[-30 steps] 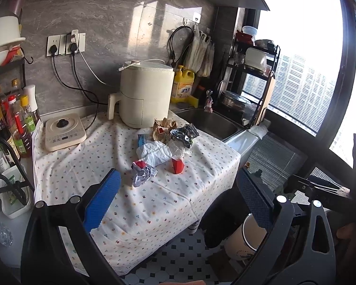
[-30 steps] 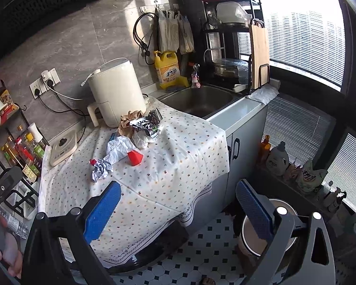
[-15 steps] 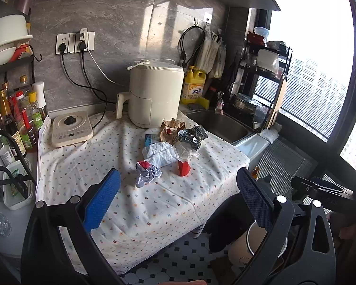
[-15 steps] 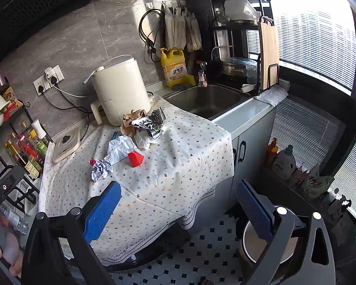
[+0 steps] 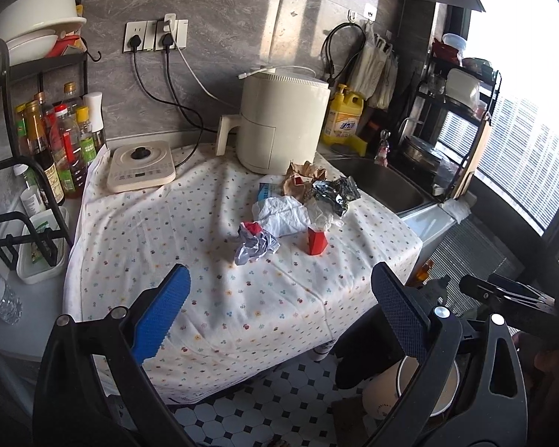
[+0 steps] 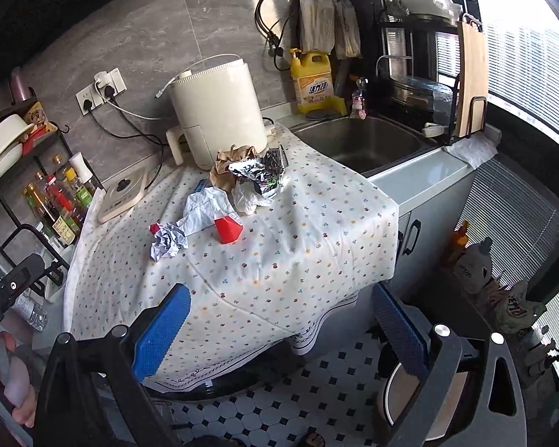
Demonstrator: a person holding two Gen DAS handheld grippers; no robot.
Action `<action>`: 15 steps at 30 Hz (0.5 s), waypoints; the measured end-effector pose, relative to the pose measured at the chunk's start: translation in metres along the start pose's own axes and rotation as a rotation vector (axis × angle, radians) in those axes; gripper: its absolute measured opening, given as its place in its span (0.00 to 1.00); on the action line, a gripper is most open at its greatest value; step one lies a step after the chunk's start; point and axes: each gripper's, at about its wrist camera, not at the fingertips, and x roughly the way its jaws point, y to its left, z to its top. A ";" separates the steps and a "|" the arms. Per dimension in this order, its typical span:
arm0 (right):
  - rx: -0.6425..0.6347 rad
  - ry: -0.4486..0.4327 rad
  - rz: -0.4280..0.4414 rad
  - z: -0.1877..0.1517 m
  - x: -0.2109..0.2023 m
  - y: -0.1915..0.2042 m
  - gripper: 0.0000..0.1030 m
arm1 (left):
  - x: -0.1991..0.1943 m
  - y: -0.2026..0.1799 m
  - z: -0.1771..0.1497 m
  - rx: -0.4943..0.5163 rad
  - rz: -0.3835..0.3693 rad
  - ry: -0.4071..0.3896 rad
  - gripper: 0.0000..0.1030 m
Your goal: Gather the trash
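Both the left gripper (image 5: 279, 298) and the right gripper (image 6: 279, 309) hang short of the bench (image 5: 212, 298), fingers spread wide and empty. Crumpled paper (image 5: 255, 247), a red carton (image 5: 316, 242) and foil wrappers (image 5: 333, 192) lie clustered on its cloth.

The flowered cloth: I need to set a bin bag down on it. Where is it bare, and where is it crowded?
Bare: the near half of the flowered cloth, in front of the crumpled paper ball and red carton; also the strip between the induction hob and the ball. Crowded: the far right corner by the air fryer, where brown paper, foil wrapper and white tissue pile together.
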 end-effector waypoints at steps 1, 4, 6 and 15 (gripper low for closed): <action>-0.003 0.007 0.010 0.001 0.005 0.001 0.86 | 0.002 0.002 -0.001 -0.006 0.004 0.009 0.92; 0.004 0.025 0.049 0.003 0.019 0.002 0.81 | 0.010 0.008 -0.001 -0.016 0.024 0.032 0.87; 0.005 0.040 0.063 0.004 0.029 0.005 0.78 | 0.016 0.012 -0.001 -0.026 0.030 0.043 0.85; -0.028 0.126 0.105 0.016 0.081 0.020 0.62 | 0.070 0.028 0.007 -0.058 0.018 0.102 0.80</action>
